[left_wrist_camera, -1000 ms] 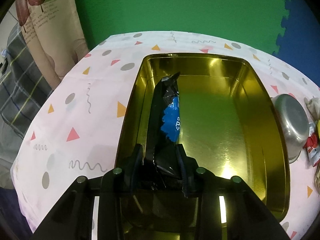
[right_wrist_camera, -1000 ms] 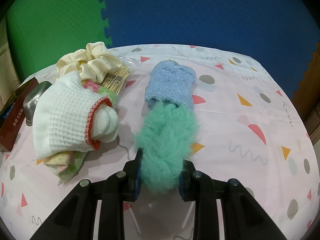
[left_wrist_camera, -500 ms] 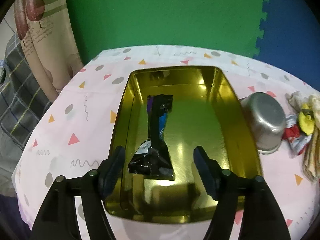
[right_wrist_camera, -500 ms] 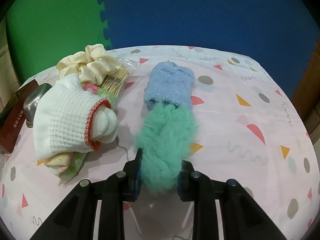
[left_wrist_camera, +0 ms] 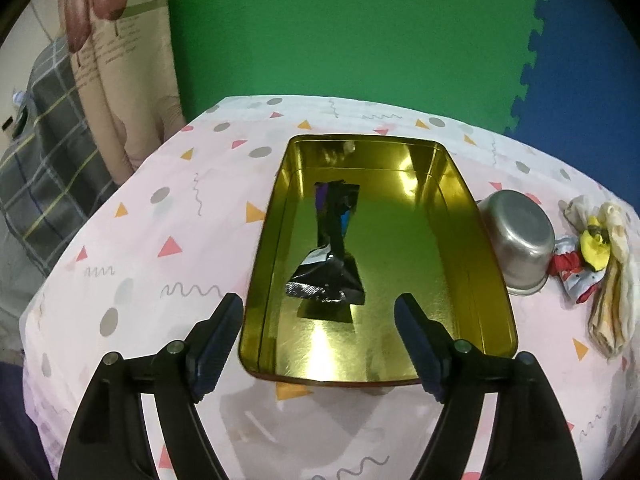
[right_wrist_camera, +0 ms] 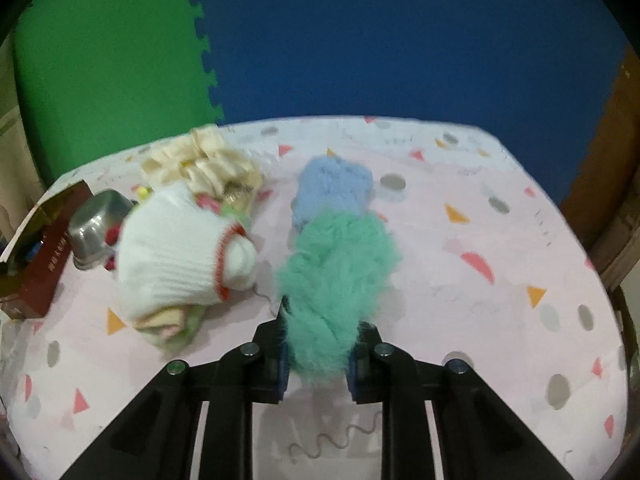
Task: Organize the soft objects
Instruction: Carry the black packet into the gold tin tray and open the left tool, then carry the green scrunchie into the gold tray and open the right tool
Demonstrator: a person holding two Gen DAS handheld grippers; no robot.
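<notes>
- Left wrist view: the left gripper (left_wrist_camera: 318, 312) stands wide apart, its jaws having just been opening, with nothing pressed between the dark, ribbed pads.
- Ahead of it a rectangular gold tin (left_wrist_camera: 464, 216) with rounded corners and a mirror-bright floor rests on the tablecloth (left_wrist_camera: 168, 216), which is pale pink and printed with triangles, dots and squiggles.
- A crinkled black foil packet (left_wrist_camera: 330, 276), twisted narrow at its middle and showing a patch of blue, lies loose on the tin's floor, left of centre, apart from both fingers.
- Just right of the tin a small brushed-steel bowl (left_wrist_camera: 518, 240) lies tipped on its side.
- Beyond the bowl sits a heap of soft cloth pieces (left_wrist_camera: 604, 264) in cream, yellow and red.
- Right wrist view: the right gripper (right_wrist_camera: 318, 350) is clamped on the near end of a shaggy, mint-green furry item (right_wrist_camera: 340, 272), its long pile bulging over both fingers; the jaws have just been closing.
- The far end of the green piece touches a plush, light-blue rolled cloth (right_wrist_camera: 334, 186); whether the two are joined cannot be told.
- To the left a white ribbed-knit sock (right_wrist_camera: 176, 256) with a red-edged cuff lies on folded pastel cloths, and a gathered cream scrunchie (right_wrist_camera: 200, 160) sits behind it.
- This view is slightly blurred.
</notes>
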